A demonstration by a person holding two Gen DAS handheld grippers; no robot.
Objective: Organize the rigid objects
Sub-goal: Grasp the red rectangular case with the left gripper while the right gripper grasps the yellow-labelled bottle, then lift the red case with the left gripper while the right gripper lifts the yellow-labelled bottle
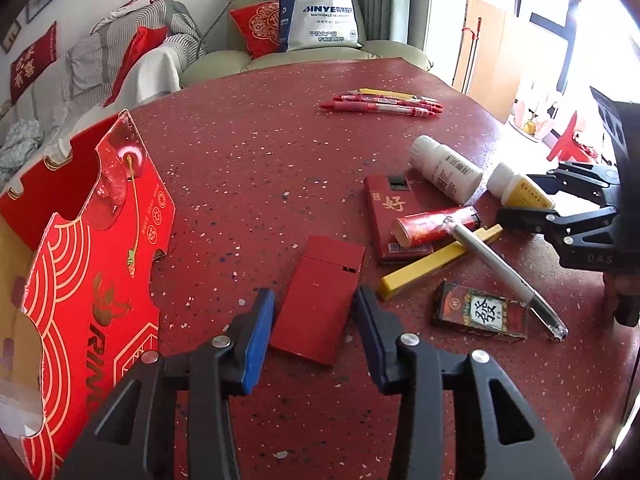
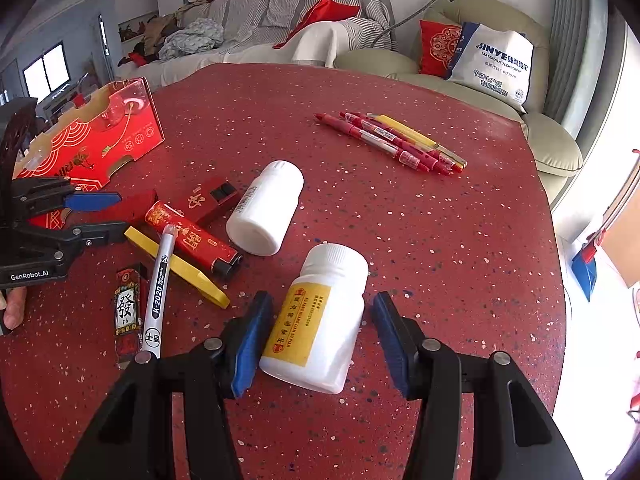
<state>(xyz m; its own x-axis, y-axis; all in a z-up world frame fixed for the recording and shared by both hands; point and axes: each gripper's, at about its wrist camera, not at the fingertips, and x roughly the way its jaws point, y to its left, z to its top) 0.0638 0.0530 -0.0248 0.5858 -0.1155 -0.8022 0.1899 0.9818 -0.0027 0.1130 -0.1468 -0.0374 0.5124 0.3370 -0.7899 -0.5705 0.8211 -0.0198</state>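
Note:
My left gripper (image 1: 314, 300) is open, its jaws on either side of a plain red flat box (image 1: 320, 298) lying on the red table (image 1: 248, 168). My right gripper (image 2: 320, 312) is open around a white pill bottle with a yellow label (image 2: 320, 316), lying on its side; I cannot tell if the pads touch it. A second white bottle (image 2: 266, 208) lies beyond. A pile holds a red box with a gold character (image 1: 390, 208), a red lighter (image 1: 434, 224), a yellow stick (image 1: 438, 258), a white pen (image 1: 504, 270) and a mahjong-print box (image 1: 480, 314).
A red printed cardboard box (image 1: 92, 264) stands open at the left table edge. Several red pens and a yellow one (image 1: 384, 104) lie at the far side. A sofa with cushions and a white bag (image 1: 320, 18) stands beyond the table.

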